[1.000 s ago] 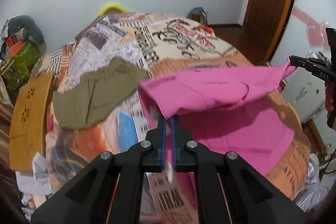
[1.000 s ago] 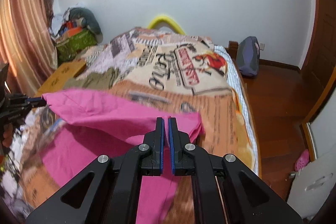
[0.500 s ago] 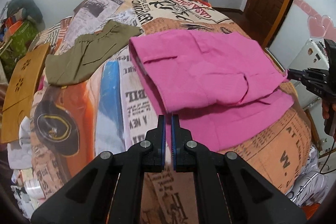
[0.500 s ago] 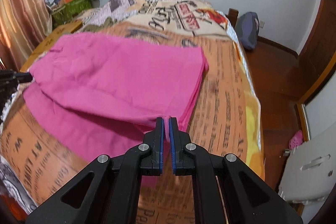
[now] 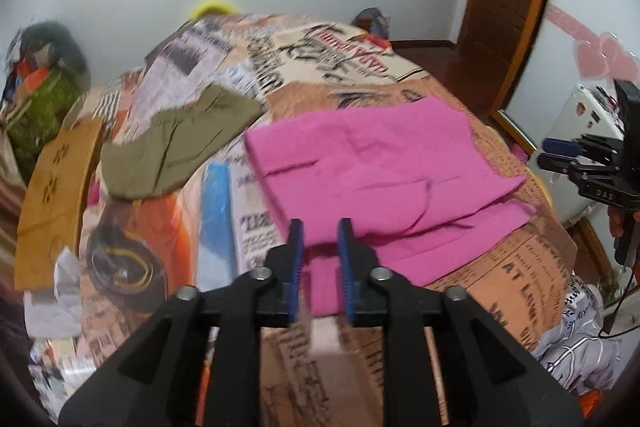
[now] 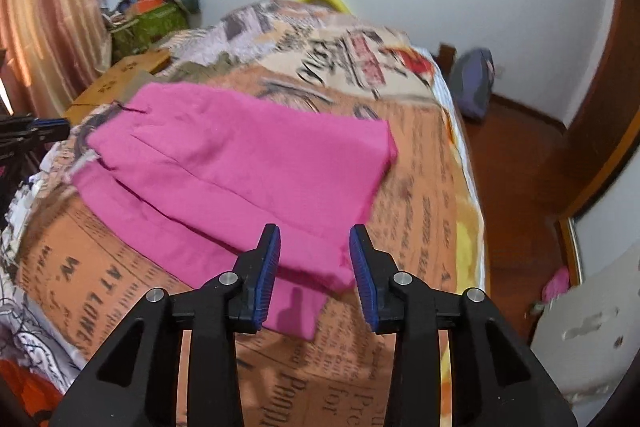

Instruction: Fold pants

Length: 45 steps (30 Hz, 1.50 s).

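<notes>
The pink pants [image 5: 380, 171] lie folded over on the printed bedspread [image 5: 500, 267], top layer shorter than the bottom one; they also show in the right wrist view [image 6: 240, 163]. My left gripper [image 5: 319, 231] is open and empty, just above the pants' near edge. My right gripper [image 6: 314, 239] is open and empty, over the pants' near corner. The right gripper also shows at the right edge of the left wrist view [image 5: 560, 153], and the left gripper at the left edge of the right wrist view [image 6: 48, 127].
Olive green shorts [image 5: 176, 139] lie on the bed left of the pink pants. A wooden board [image 5: 56, 187] lies at the bed's left side. Clutter [image 5: 36, 87] is piled by the wall. A wooden door [image 5: 508, 3] and a white cabinet [image 5: 576, 131] stand to the right.
Both grippers carried the pants' edge over and laid it down on the bed, then opened and let go. Both have pulled back and up a little.
</notes>
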{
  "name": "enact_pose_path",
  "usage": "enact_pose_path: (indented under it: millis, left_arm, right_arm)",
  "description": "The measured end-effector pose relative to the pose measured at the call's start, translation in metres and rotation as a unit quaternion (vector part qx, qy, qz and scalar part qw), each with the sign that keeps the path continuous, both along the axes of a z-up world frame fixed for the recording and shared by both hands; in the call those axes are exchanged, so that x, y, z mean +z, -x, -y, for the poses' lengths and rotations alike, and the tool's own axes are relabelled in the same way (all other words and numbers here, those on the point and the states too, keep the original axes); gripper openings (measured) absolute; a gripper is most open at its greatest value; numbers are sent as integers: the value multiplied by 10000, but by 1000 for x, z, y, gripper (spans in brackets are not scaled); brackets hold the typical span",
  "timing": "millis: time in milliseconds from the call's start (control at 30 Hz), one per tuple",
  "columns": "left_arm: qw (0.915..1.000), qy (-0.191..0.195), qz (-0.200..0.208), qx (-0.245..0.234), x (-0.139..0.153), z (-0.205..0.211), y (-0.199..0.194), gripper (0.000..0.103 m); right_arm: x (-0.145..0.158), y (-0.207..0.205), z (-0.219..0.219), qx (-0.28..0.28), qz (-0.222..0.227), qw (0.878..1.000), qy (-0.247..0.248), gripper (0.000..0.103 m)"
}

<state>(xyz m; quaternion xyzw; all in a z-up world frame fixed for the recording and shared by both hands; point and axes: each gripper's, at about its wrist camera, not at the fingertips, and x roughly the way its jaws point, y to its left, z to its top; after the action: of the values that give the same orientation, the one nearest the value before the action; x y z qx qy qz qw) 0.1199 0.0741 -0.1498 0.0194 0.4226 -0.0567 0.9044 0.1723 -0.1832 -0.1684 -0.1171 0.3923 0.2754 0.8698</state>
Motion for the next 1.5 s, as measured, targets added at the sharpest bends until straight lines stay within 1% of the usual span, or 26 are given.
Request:
enact_pose_path:
  millis: [33, 100, 133, 200, 333, 400, 533, 633, 733, 800, 867, 933, 1067, 1133, 1200, 1233, 1300, 1333, 1367, 1500]
  left_arm:
    - [10000, -30, 28, -62, 2, 5, -2, 37]
    - [9995, -232, 115, -189, 4, 19, -6, 66]
    - [9992, -306, 145, -218, 4, 24, -8, 69]
    - [9982, -473, 158, -332, -2, 33, -12, 69]
    - [9966, -607, -140, -546, -21, 45, -23, 69]
    - [9946, -749, -331, -644, -34, 47, -28, 69]
    - [9916, -987, -454, -704, -50, 47, -30, 69]
    - [9893, -1236, -409, -661, -57, 49, -33, 69]
    - [9872, -1328, -357, -810, -59, 55, -35, 69]
    - [9838, -1496, -282, -950, -62, 63, -36, 69]
    - [9817, -1626, -205, -973, -63, 68, -39, 69]
    - [9830, -1549, -179, -971, -62, 71, -45, 69]
    - [9897, -1177, -208, -790, -56, 67, -61, 69]
    - [9926, -925, -225, -751, -53, 63, -67, 63]
    - [9942, -727, -306, -729, -50, 61, -72, 50]
    - [9948, -629, -336, -721, -49, 59, -74, 48]
    - [9958, -487, -355, -692, -45, 58, -76, 43]
    - [9960, -435, -355, -692, -45, 58, -76, 42]
    - [9963, -355, -363, -694, -43, 57, -77, 41]
    - [9969, -147, -409, -659, -42, 53, -74, 41]
  right_arm:
    - [2, 0, -4, 57, 11, 10000, -60, 33]
    - [2, 0, -13, 176, -23, 9997, -161, 40]
    - [1, 0, -18, 226, -30, 9995, -199, 45]
    - [-3, 1, -28, 370, -91, 9989, -257, 45]
    - [-14, 1, -43, 547, -265, 9977, -297, 45]
    - [-21, -1, -49, 609, -372, 9970, -312, 45]
    - [-36, -5, -56, 691, -641, 9949, -372, 46]
    - [-44, -7, -59, 722, -784, 9936, -373, 46]
    - [-50, -8, -61, 748, -870, 9926, -405, 46]
    - [-51, -9, -61, 749, -897, 9921, -455, 45]
    - [-52, -8, -61, 759, -909, 9919, -466, 46]
    - [-52, -9, -63, 787, -910, 9917, -442, 46]
    - [-51, -10, -66, 894, -920, 9908, -435, 46]
    - [-52, -12, -67, 918, -941, 9903, -446, 46]
    - [-52, -14, -70, 955, -958, 9898, -440, 46]
    - [-52, -14, -71, 971, -947, 9898, -443, 46]
    - [-52, -15, -72, 985, -930, 9897, -456, 49]
    - [-51, -15, -74, 990, -888, 9900, -466, 53]
    - [-50, -15, -74, 996, -832, 9904, -467, 55]
    - [-48, -21, -75, 869, -566, 9936, -441, 55]
